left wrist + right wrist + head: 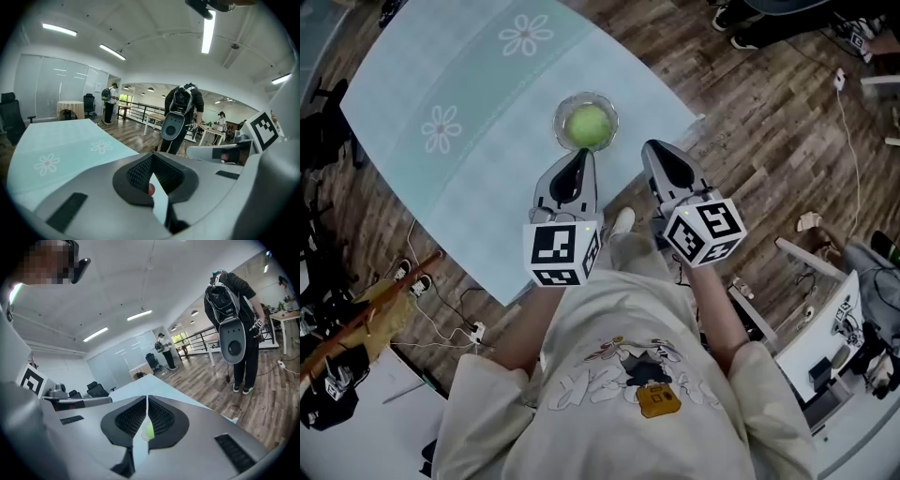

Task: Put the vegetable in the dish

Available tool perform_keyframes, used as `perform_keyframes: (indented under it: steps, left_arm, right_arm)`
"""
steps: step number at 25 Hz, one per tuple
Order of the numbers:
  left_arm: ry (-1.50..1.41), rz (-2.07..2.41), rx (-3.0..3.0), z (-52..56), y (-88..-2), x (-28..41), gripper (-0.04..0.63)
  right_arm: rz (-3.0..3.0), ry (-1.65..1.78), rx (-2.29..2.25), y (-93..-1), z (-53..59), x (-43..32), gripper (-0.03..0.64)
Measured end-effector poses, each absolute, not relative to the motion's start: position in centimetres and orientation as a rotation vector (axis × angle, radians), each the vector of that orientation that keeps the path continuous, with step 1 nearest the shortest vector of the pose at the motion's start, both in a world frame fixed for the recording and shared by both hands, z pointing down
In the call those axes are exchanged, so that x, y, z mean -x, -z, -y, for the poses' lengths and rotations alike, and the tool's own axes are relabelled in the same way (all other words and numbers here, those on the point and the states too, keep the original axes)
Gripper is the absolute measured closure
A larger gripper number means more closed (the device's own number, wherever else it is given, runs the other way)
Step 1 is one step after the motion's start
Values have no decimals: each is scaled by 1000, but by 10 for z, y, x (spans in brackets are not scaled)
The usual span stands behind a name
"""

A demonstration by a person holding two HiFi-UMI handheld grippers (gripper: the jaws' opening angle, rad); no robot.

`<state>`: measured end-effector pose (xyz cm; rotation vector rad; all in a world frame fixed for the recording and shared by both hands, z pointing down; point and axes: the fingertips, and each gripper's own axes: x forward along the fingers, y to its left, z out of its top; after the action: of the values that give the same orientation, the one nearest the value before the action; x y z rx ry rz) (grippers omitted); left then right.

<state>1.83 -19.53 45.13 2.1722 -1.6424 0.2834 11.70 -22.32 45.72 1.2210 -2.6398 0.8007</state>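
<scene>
At upper centre of the head view, find the vegetable (pixel 588 125) resting in the dish (pixel 560 114), below it left gripper (pixel 583 155) and right gripper (pixel 652 147) with jaws together, empty; judge placing done, next only pull back.

Right gripper (pixel 147 404): grey body fills the lower frame, black ribbed pads (pixel 126 420) drawn together, only a thin slit left between them, nothing clamped. Through the slit, a green sliver (pixel 150 430) with a glassy edge beside it. Past the jaw tips, a pale table (pixel 157 386) running away from the camera. Far left, a white marker cube (pixel 32 380). Right side: a person (pixel 236 301) stands bent forward on the wood floor (pixel 262 404), with a grey oval device (pixel 233 341) hanging in front. Further back, a second person (pixel 164 350) stands near office chairs (pixel 96 390) and a glass partition (pixel 117 362). Strip lights (pixel 139 315) on the ceiling
</scene>
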Motion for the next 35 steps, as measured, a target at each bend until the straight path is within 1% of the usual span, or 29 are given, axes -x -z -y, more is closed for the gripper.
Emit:
perform_keyframes:
  steps: [11,19,25,31,35]
  left_arm:
    - [-249,1688,-2210,128,-401,-34,588]
    - [-206,1737,-2227,82,-376,-41,588]
    - [-204,1732,-2220,47,-368,-32,588]
    - [-214,1705,-2246,23,-365,-23,588]
    - [-210,1691,-2255,-1,-361,-12,588]
  right_arm:
    - [2753,-604,-1152,-402,172,-126,588]
    - [2794,-592,-1087,-385,132,-139,588]
    - [2800,-635,-1146,-374,107,-146,588]
    - [2790,-616,-1164,-369,81,-130,588]
    - [2790,-667,-1134,-369,53,-107,588]
